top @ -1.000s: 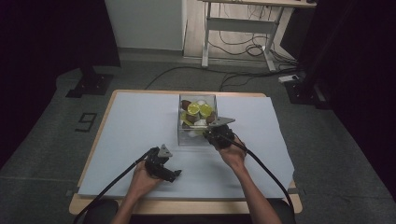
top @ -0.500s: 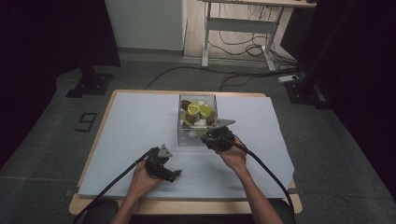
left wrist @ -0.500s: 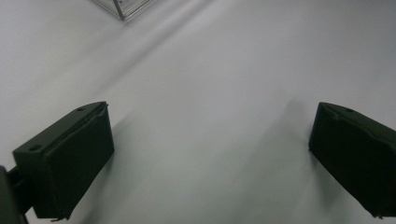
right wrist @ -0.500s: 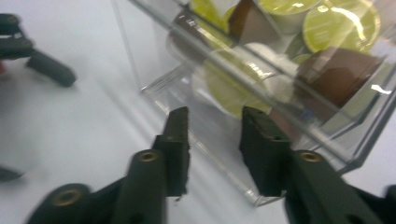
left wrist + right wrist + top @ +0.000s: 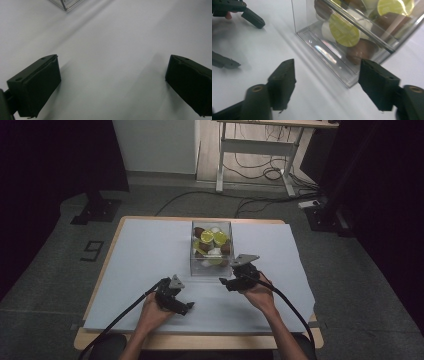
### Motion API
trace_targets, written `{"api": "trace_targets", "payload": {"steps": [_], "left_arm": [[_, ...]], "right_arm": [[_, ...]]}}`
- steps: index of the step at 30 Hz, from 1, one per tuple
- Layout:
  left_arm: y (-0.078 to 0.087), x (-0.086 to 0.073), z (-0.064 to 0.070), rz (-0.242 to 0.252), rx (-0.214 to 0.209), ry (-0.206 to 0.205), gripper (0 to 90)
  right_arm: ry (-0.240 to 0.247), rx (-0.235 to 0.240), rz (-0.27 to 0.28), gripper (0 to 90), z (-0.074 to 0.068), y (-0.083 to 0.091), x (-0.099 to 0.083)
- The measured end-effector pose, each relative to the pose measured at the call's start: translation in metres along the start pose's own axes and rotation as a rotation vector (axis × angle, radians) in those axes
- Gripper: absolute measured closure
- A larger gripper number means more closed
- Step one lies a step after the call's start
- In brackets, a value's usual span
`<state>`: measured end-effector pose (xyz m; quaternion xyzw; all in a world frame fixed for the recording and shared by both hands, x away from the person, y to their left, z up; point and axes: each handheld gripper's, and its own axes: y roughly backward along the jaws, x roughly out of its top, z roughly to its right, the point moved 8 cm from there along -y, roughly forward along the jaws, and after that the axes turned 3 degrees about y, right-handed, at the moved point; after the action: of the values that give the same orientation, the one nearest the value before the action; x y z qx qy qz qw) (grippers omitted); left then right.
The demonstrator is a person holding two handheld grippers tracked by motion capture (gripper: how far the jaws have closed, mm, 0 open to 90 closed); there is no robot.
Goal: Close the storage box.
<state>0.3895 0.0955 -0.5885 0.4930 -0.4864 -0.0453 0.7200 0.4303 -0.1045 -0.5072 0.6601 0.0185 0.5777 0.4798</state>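
White table cover [image 5: 145,250] bears no writing; capsules [image 5: 343,30] show unreadable lids.

Sits mid-table: box [image 5: 211,249] holding capsules [image 5: 213,239], right gripper [image 5: 229,283] just before it, left gripper [image 5: 186,308] nearer, leftward.

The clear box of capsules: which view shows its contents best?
The right gripper view: the clear box sits close, with yellow-green, brown and white capsules visible through its wall. The high view shows the whole box from above, but small. The left gripper view catches just one corner.
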Motion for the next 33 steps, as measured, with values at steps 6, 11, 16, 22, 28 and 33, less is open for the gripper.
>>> {"api": "trace_targets", "payload": {"steps": [6, 11, 16, 22, 28, 33], "left_arm": [[0.000, 0.000, 0.000, 0.000, 0.000, 0.000, 0.0], [0.000, 0.000, 0.000, 0.000, 0.000, 0.001, 0.0], [0.000, 0.000, 0.000, 0.000, 0.000, 0.001, 0.0], [0.000, 0.000, 0.000, -0.001, 0.000, 0.001, 0.0], [0.001, -0.001, 0.001, -0.002, 0.009, 0.005, 0.0], [0.003, -0.003, 0.002, -0.002, 0.012, 0.008, 0.0]], "right_arm": [[-0.014, 0.002, -0.018, 20.2, 0.004, 0.009, -0.009], [-0.032, 0.005, -0.034, 15.5, 0.007, 0.013, -0.015], [-0.043, -0.008, -0.055, 13.8, 0.010, 0.017, -0.022], [-0.047, -0.025, -0.046, 6.9, 0.013, 0.025, -0.026], [-0.055, -0.042, -0.026, 1.4, 0.017, 0.035, -0.028], [-0.056, -0.067, -0.023, 0.2, 0.022, 0.047, -0.033]]}}
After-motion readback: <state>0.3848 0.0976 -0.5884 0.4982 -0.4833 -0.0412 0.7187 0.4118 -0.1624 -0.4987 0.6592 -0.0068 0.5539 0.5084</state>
